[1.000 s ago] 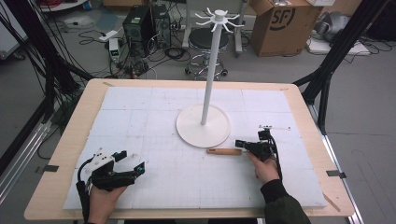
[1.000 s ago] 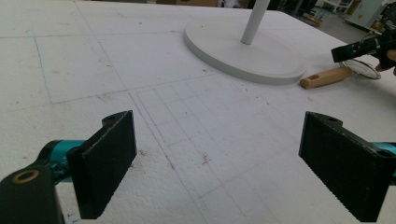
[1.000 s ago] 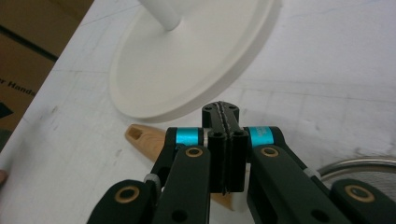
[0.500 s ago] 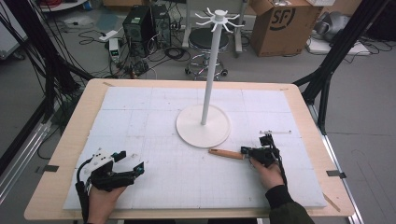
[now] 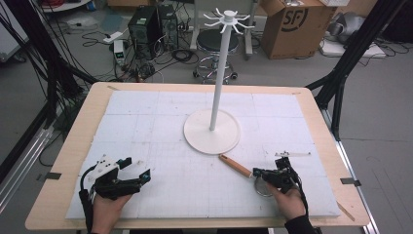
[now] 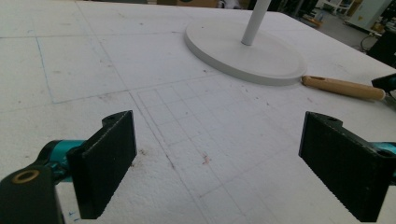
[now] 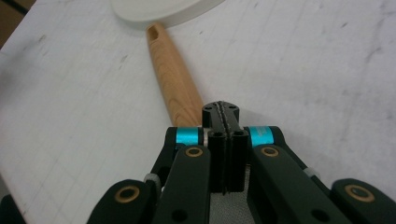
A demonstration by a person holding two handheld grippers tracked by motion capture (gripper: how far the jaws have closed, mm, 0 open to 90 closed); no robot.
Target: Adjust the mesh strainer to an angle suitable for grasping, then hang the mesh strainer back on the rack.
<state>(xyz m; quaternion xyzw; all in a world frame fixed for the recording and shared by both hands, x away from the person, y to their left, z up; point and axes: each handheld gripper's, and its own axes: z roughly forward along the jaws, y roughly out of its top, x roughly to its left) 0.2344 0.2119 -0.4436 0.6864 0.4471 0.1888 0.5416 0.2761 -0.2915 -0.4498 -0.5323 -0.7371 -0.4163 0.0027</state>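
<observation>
A utensil with a wooden handle point(image 5: 235, 166) and a round metal mesh head point(image 5: 263, 188) lies on the white foam board, right of centre. My right gripper point(image 5: 258, 173) is shut where the handle meets the head. In the right gripper view the shut jaws point(image 7: 225, 109) cover the handle's near end point(image 7: 173, 79), with grey mesh point(image 7: 224, 205) below them. The handle's far tip, with its hanging hole, nearly touches the white stand's round base point(image 5: 212, 131). The stand's pole carries hooks at the top point(image 5: 227, 18). My left gripper point(image 5: 139, 170) rests open at the front left, nothing between its jaws point(image 6: 219, 140).
A thin pale stick point(image 5: 292, 154) lies just beyond the right gripper. The foam board point(image 5: 146, 112) covers most of the wooden table point(image 5: 78, 146). Behind the table stand a stool point(image 5: 213, 46), a cardboard box point(image 5: 292, 24) and computer gear with cables point(image 5: 146, 29).
The right gripper has drawn back toward the table's front edge with the utensil; the handle swung from level to slanting, its tip staying by the stand's base. The left gripper has not moved.
</observation>
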